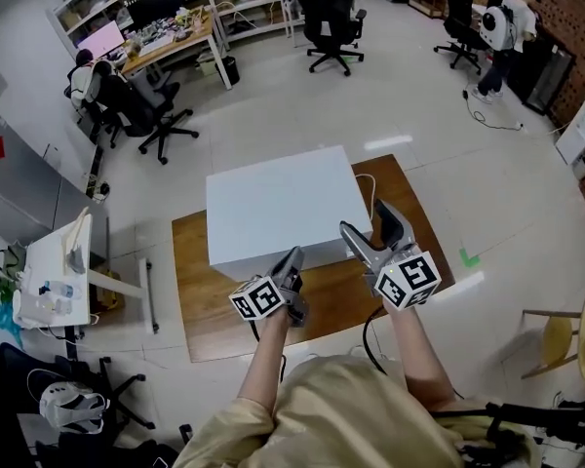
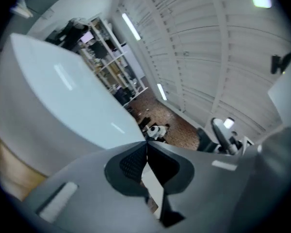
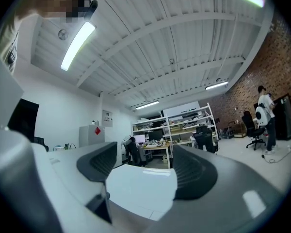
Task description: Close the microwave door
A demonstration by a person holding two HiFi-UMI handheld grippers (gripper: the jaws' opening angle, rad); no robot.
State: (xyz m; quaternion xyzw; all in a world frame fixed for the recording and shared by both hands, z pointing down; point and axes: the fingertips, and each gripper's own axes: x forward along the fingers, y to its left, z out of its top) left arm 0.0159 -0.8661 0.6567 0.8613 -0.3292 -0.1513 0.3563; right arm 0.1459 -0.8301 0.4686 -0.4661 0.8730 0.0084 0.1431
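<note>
Microwave point(image 1: 278, 203) on tabletop point(image 1: 200, 300). Left claw point(image 1: 292, 257) clenched, empty, near its front. Right claw point(image 1: 372, 224) released, gripping nothing.

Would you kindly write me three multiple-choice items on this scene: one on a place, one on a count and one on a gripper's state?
1. Where does the white box-shaped microwave stand?
A. on the brown wooden tabletop
B. on a shelf
C. on an office chair

2. How many black-and-white marker cubes show in the head view?
A. one
B. two
C. four

3. How do the jaws of the left gripper stand?
A. wide apart
B. together, nothing between them
C. clamped on a cable

Key: 1 A, wood shows all round its base; 2 B, one cube sits on each gripper; 3 B, the left gripper view shows the pads meeting.
</note>
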